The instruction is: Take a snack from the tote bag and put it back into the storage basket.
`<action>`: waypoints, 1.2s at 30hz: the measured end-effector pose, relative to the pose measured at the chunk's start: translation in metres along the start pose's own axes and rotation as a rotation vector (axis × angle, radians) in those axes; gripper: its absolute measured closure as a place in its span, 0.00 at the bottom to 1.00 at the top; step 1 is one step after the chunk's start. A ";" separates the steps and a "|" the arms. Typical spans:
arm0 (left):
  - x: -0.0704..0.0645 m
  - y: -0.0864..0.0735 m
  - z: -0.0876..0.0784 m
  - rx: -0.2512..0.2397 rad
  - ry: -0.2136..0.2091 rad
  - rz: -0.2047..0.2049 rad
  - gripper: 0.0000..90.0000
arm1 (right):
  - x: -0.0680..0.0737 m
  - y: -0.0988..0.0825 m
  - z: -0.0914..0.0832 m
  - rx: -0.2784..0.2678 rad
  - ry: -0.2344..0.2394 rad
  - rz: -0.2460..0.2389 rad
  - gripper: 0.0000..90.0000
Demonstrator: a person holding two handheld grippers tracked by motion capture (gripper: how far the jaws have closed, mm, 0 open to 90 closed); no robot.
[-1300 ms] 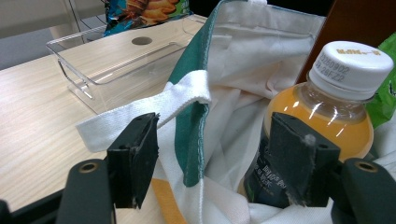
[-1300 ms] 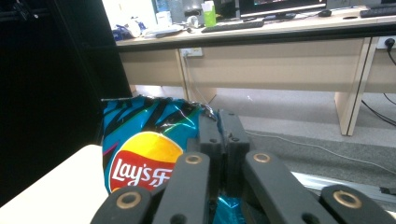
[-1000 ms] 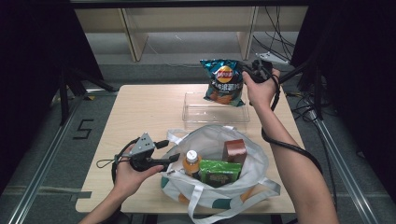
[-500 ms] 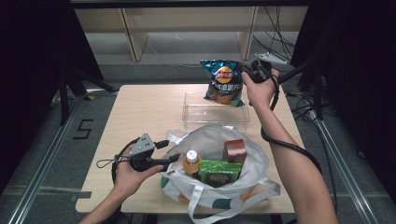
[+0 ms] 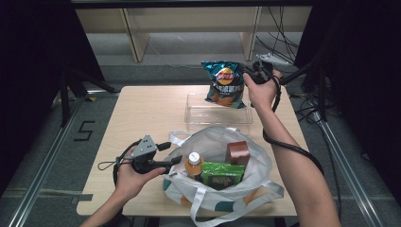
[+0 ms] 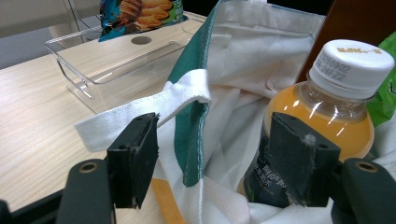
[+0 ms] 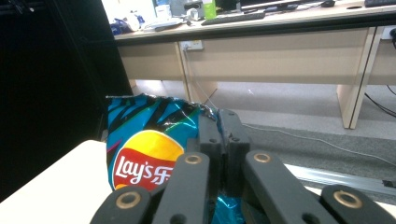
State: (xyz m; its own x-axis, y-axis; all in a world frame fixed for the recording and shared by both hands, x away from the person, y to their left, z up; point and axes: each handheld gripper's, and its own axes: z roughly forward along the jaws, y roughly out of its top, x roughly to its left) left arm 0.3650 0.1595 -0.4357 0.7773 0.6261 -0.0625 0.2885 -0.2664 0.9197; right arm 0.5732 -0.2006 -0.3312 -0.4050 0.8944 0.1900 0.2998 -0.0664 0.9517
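Observation:
A blue Lay's chips bag (image 5: 224, 85) hangs above the far end of a clear plastic tray (image 5: 217, 116), and my right gripper (image 5: 250, 75) is shut on its top corner. In the right gripper view the jaws (image 7: 222, 140) pinch the crinkled bag (image 7: 144, 154). My left gripper (image 5: 171, 152) is open at the left rim of a white tote bag (image 5: 208, 137). In the left gripper view its jaws (image 6: 210, 158) straddle the green-trimmed rim and white handle (image 6: 187, 93). An orange juice bottle (image 6: 336, 107) stands just behind one jaw.
Inside the tote are the juice bottle (image 5: 193, 165), a green packet (image 5: 222, 172) and a brown box (image 5: 237, 152). The tray (image 6: 93, 60) sits on the wooden table (image 5: 142, 113) between the tote and the far edge. Cables trail off the table's right side.
Hardly anything: my right gripper with the chips bag has edged slightly left and down. The left gripper holds still at the tote's rim.

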 end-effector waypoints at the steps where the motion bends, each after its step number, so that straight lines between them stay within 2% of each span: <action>1: 0.000 0.000 0.000 0.000 0.000 0.000 0.36 | -0.002 0.000 0.001 -0.003 -0.003 -0.022 1.00; 3: 0.000 0.000 0.000 -0.003 -0.004 0.001 0.36 | -0.001 -0.001 0.002 -0.001 0.002 -0.001 1.00; 9: 0.000 0.000 0.000 0.000 -0.001 0.000 0.36 | -0.004 -0.003 0.004 0.007 -0.008 -0.015 1.00; 14: 0.000 0.000 0.000 -0.002 -0.006 0.002 0.36 | -0.005 -0.005 0.006 0.029 -0.014 -0.004 1.00; 15: 0.000 0.000 0.000 -0.004 -0.008 0.002 0.36 | -0.005 -0.006 0.006 0.027 -0.009 0.011 1.00; 16: 0.000 0.000 0.000 -0.005 -0.006 0.003 0.36 | -0.007 -0.006 0.007 0.031 -0.015 -0.003 1.00; 18: 0.000 0.000 0.000 -0.004 -0.007 0.002 0.36 | -0.007 -0.008 0.008 0.040 -0.021 0.007 1.00; 20: 0.000 0.000 0.000 -0.001 -0.003 0.002 0.36 | -0.009 -0.009 0.009 0.031 -0.016 -0.006 1.00; 21: 0.000 0.000 0.000 -0.001 -0.003 0.002 0.36 | -0.008 -0.009 0.009 0.043 -0.018 0.007 1.00; 22: 0.000 0.000 0.000 -0.003 -0.006 0.002 0.36 | -0.010 -0.009 0.010 0.047 -0.018 -0.011 1.00; 23: 0.000 0.000 0.000 -0.004 -0.008 0.002 0.36 | -0.009 -0.011 0.011 0.039 -0.016 0.008 1.00; 29: -0.001 0.000 0.000 0.001 -0.002 0.000 0.36 | -0.012 -0.015 0.012 0.065 -0.022 0.007 1.00; 32: -0.001 0.000 0.000 0.001 -0.005 0.002 0.36 | -0.012 -0.016 0.013 0.057 -0.013 0.013 1.00; 35: -0.001 0.000 0.000 0.000 -0.004 0.002 0.36 | -0.013 -0.016 0.014 0.067 -0.026 0.022 1.00; 36: -0.001 0.000 0.000 0.000 -0.004 -0.001 0.36 | -0.015 -0.017 0.015 0.061 -0.013 0.005 1.00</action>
State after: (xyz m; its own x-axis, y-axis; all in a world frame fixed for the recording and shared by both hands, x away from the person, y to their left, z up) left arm 0.3643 0.1586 -0.4360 0.7788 0.6238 -0.0651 0.2893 -0.2652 0.9198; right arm 0.5870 -0.2061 -0.3537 -0.3918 0.8999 0.1916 0.3540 -0.0447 0.9342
